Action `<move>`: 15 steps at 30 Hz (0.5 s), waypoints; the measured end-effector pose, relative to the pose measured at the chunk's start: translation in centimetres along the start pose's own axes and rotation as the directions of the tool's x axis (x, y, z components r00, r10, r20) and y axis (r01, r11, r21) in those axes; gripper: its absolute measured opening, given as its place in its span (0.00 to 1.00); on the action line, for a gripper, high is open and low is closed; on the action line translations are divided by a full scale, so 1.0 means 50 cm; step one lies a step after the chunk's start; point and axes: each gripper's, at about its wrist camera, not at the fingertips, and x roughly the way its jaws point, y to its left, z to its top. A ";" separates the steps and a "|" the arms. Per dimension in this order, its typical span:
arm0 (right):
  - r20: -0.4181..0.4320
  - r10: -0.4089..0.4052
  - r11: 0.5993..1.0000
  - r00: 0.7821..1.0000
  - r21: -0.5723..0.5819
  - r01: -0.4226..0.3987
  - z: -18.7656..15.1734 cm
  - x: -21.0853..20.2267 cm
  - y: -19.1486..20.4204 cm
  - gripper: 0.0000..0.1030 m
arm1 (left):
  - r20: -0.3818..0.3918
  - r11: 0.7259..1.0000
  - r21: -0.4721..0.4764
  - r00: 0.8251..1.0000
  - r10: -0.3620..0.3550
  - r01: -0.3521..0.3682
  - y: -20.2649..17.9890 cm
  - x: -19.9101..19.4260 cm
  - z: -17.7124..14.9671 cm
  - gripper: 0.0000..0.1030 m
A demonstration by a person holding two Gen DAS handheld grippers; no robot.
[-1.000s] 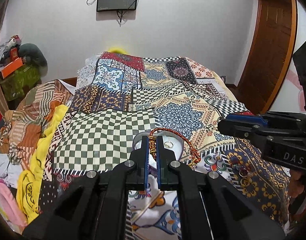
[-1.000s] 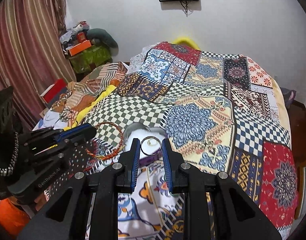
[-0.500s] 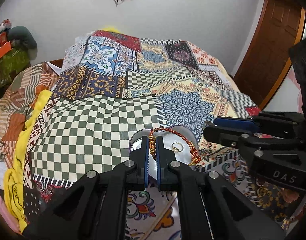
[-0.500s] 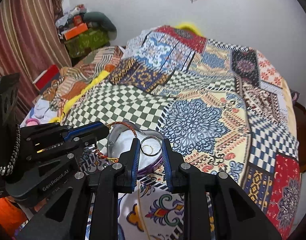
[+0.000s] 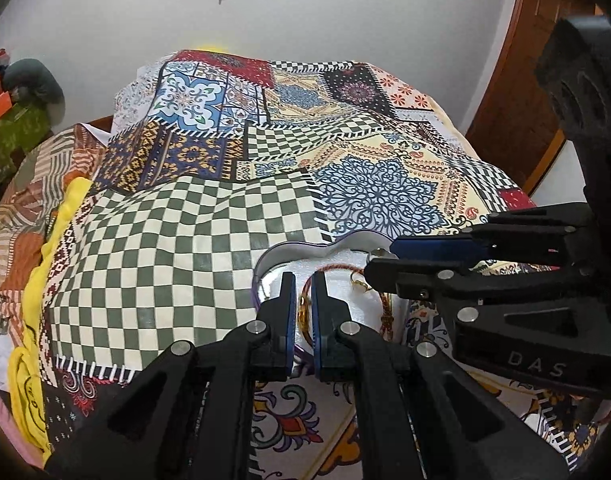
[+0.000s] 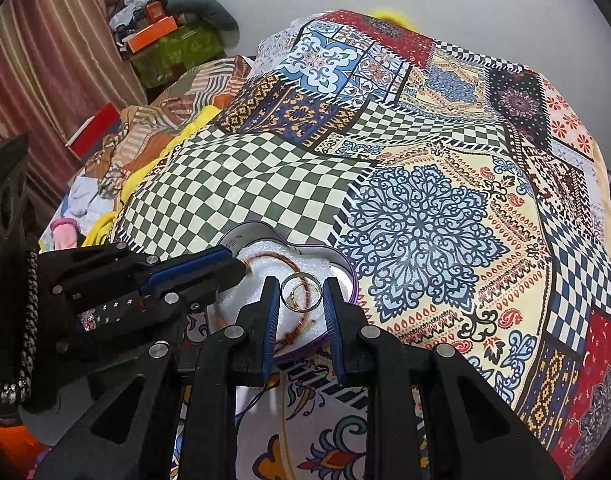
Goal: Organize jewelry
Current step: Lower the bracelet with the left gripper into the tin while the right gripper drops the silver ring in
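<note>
Now we have both grippers over the heart-shaped tin [image 6: 347,270] on the quilt [image 6: 425,216]. Our left gripper [image 5: 303,304] is pinched nearly shut on the braided cord bracelet [image 5: 385,302], whose loop droops onto the white foam [image 6: 261,264] inside the tin. Our right gripper [image 6: 298,298] stands narrow, its pads clamped across the metal bangle [image 6: 301,291], held just above that foam. We judge the cord light, limp and prone to snagging, so the beaded stretch between the pads is the best hold. We judge the bangle stiff, smooth and likely to slip or roll, so we grip it across its width. A small gold ring [image 5: 359,280] lies on the foam.
</note>
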 end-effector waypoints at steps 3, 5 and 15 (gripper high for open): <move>0.013 -0.005 1.000 1.000 0.002 0.005 0.000 0.000 0.002 0.19 | -0.012 1.000 -0.015 1.000 -0.004 0.004 0.010 -0.005 0.001 0.07; 0.009 0.005 1.000 1.000 0.000 -0.005 0.001 0.000 0.002 0.19 | -0.003 1.000 -0.020 1.000 0.007 -0.007 0.015 -0.016 -0.001 0.09; 0.005 -0.035 0.998 0.999 -0.045 0.035 0.003 -0.004 0.022 0.24 | 0.039 0.997 -0.021 0.996 0.076 -0.075 0.033 -0.079 -0.006 0.23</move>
